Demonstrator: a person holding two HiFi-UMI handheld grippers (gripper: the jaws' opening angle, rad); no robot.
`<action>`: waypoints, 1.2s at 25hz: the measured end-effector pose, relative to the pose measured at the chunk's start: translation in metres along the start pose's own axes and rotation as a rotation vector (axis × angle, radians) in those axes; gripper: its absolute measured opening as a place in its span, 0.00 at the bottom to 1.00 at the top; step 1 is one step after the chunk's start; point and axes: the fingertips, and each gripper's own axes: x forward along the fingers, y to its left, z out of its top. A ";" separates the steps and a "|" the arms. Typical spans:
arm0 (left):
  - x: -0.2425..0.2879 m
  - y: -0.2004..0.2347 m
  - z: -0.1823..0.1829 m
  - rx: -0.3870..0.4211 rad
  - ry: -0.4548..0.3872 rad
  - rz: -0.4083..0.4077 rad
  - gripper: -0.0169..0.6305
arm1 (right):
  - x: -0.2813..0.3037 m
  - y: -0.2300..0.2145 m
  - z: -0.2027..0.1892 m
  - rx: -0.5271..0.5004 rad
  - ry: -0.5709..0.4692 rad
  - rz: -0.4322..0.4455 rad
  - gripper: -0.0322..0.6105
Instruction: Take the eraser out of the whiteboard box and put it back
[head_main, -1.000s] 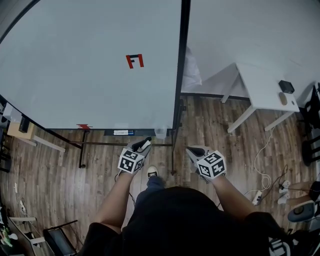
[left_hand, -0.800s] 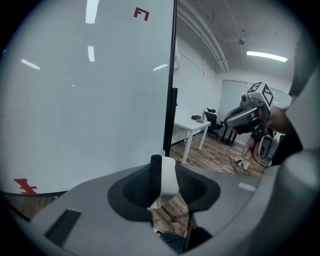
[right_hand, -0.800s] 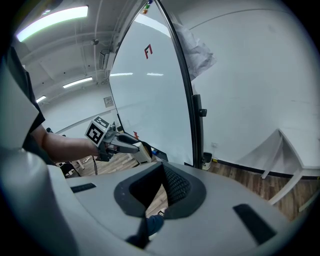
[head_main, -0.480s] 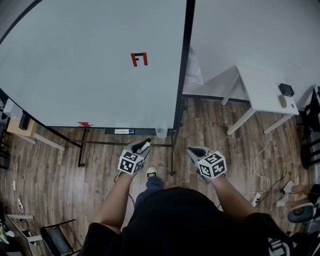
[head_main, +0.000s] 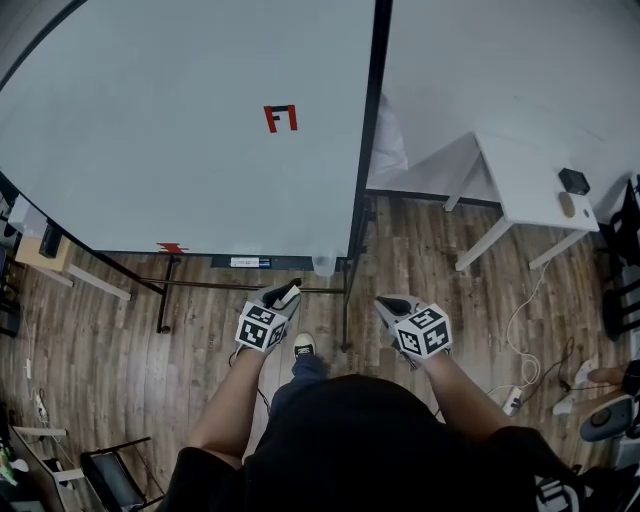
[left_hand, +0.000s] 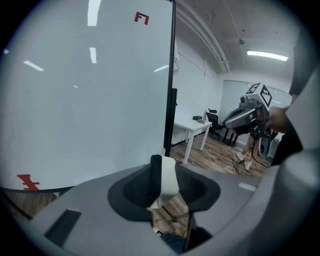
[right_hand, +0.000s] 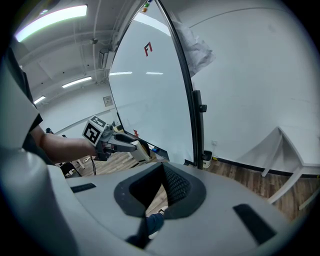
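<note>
Just left of centre, low in the frame, the left hand-held gripper (head_main: 281, 297) clamps the eraser (left_hand: 167, 176), so it is already out of the small clear box (head_main: 321, 264) at the whiteboard's (head_main: 180, 150) lower right corner. Putting it back appears to be what remains. Further right, the right hand-held gripper (head_main: 392, 303) is clenched on nothing.

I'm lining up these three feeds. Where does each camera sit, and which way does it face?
Head view: on the person's head, looking steeply down at the whiteboard and wood floor; both forearms, left gripper and right gripper show.
Left gripper view: rides the left gripper, looks along its jaws, shut on the eraser, toward the whiteboard; right gripper at right.
Right gripper view: rides the right gripper, faces the whiteboard's right edge; left gripper at left.
Shared: all three show the whiteboard's red mark.
</note>
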 end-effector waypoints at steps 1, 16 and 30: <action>0.000 0.000 -0.001 0.000 0.002 0.000 0.26 | 0.000 0.000 0.000 0.001 0.001 0.002 0.04; 0.011 0.007 0.021 0.002 -0.036 -0.020 0.26 | 0.011 -0.009 0.001 0.009 0.016 0.002 0.04; 0.033 0.022 0.061 0.001 -0.074 -0.049 0.26 | 0.027 -0.021 0.008 0.021 0.024 0.006 0.04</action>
